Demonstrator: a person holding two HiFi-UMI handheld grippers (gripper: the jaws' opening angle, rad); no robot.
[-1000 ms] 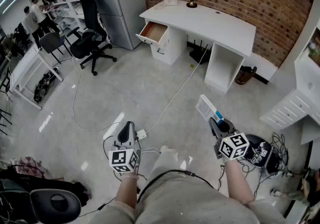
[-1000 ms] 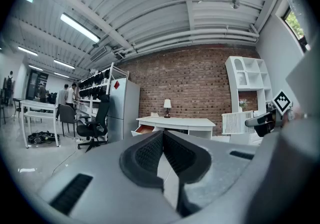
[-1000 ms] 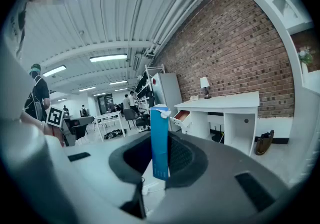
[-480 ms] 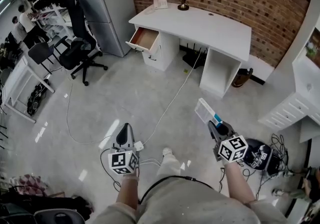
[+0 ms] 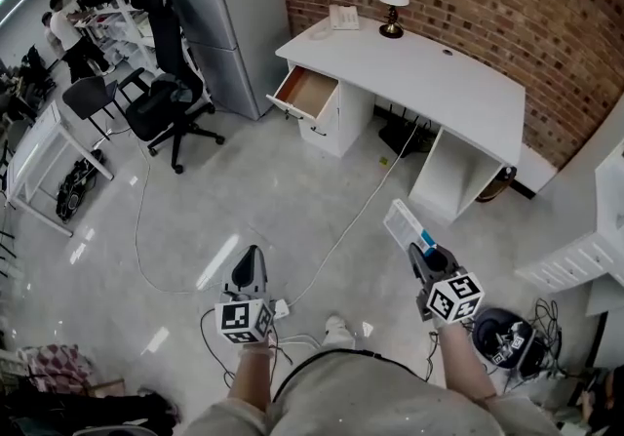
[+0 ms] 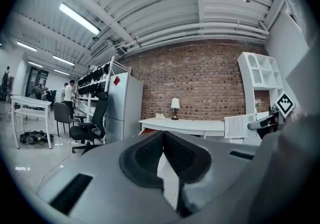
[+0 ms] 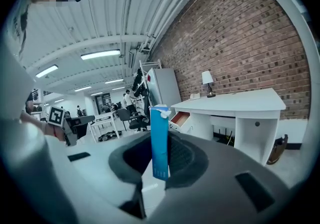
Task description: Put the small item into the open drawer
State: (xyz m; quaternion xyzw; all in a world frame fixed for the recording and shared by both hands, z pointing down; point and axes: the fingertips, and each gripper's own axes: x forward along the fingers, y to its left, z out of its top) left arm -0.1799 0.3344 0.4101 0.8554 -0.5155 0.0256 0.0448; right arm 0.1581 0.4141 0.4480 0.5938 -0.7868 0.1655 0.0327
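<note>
Small flat box (image 5: 405,226), white on its broad face with a blue edge, sits clamped in the right gripper (image 5: 423,257), which is held out over the pale floor (image 5: 244,190), well apart from the desk. In the right gripper view the box stands upright and edge-on between the two pads, its top rising clear above them. The jaws have just eased a touch wider, yet both pads press on it. The left gripper (image 5: 252,258) is held out level at the person's other side with its jaws brought together at the tips and nothing between them. Ahead, the white desk (image 5: 429,73) stands against the brick wall (image 5: 507,5). The open drawer (image 5: 305,93) is the top one of the pedestal under the desktop's left end, pulled out toward the room, its brown wooden inside showing. A table lamp (image 5: 393,3) and a white telephone (image 5: 343,18) stand near the desktop's back edge, toward that same left end. A white cable (image 5: 341,215) runs across the floor from under the desk toward the person's feet. A black office chair (image 5: 171,93) stands to the left of the drawer, in front of a tall grey cabinet (image 5: 229,15).
</note>
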